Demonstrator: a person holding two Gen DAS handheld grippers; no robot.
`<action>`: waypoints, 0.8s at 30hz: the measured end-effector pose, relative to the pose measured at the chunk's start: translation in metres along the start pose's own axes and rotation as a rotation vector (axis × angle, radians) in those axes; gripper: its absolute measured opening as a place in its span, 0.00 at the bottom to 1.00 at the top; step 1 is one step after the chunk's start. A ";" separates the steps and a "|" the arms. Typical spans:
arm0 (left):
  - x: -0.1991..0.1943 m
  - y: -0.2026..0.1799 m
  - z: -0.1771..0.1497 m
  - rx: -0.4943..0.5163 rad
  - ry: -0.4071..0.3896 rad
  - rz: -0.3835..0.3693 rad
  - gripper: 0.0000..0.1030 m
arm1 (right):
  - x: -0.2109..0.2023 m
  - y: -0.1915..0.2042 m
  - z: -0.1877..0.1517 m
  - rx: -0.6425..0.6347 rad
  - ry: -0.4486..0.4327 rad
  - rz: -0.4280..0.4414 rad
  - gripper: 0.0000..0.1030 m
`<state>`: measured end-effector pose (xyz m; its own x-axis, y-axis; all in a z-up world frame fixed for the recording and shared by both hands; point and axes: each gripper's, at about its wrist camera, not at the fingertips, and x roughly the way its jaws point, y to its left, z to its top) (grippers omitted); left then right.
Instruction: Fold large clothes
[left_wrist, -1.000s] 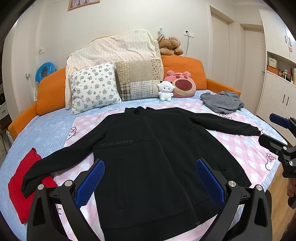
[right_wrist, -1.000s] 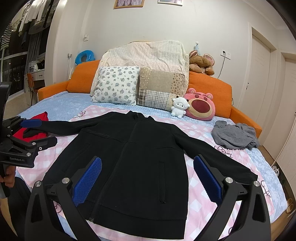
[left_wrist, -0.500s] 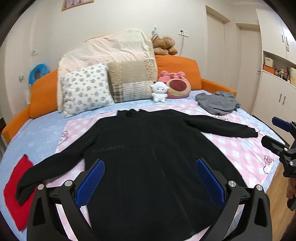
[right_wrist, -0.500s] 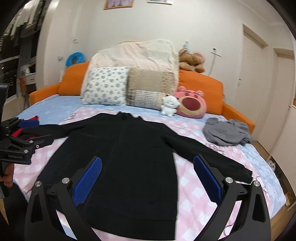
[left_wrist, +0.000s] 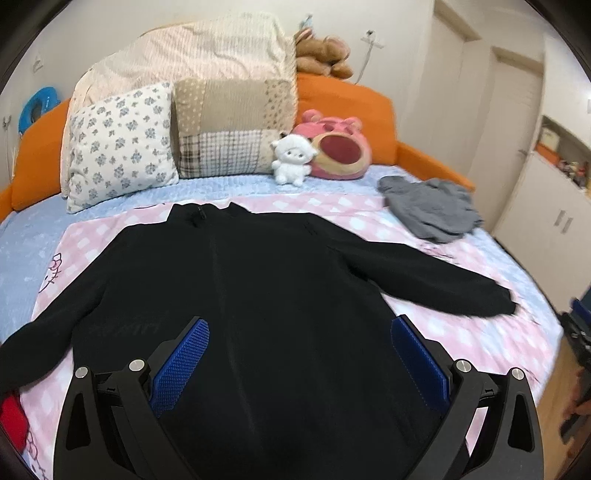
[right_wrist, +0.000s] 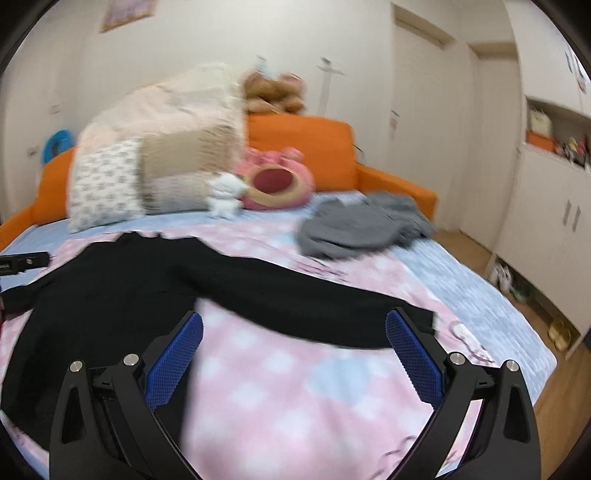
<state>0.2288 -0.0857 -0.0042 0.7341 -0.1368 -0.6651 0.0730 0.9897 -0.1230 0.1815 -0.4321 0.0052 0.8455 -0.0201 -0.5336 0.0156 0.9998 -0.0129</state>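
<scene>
A black zip jacket lies flat, front up, on a pink checked sheet with both sleeves spread out. My left gripper hovers open above the jacket's lower body, nothing between its blue pads. In the right wrist view the jacket fills the left side and its right sleeve stretches toward the bed's right edge. My right gripper is open above the sheet, just in front of that sleeve, with the cuff close to its right pad. The right wrist view is blurred.
Pillows, plush toys and a folded blanket sit at the orange headboard. A grey garment lies at the back right, a red cloth at the left edge. White cupboards and wooden floor border the bed's right side.
Both grippers have moved forward and rightward over the bed. The right gripper now faces the right sleeve instead of the jacket's body. Both stay open; the jacket has not moved.
</scene>
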 end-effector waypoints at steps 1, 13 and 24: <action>0.015 -0.002 0.006 -0.002 0.007 -0.002 0.97 | 0.015 -0.022 -0.002 0.026 0.035 -0.020 0.95; 0.163 -0.015 0.060 0.069 0.114 0.117 0.97 | 0.153 -0.169 -0.037 0.197 0.350 -0.099 0.78; 0.244 -0.015 0.098 -0.047 0.286 -0.054 0.97 | 0.229 -0.180 -0.034 0.301 0.472 0.003 0.64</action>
<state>0.4725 -0.1302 -0.0926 0.5091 -0.2021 -0.8367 0.0702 0.9785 -0.1937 0.3539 -0.6172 -0.1436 0.5159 0.0528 -0.8550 0.2242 0.9550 0.1942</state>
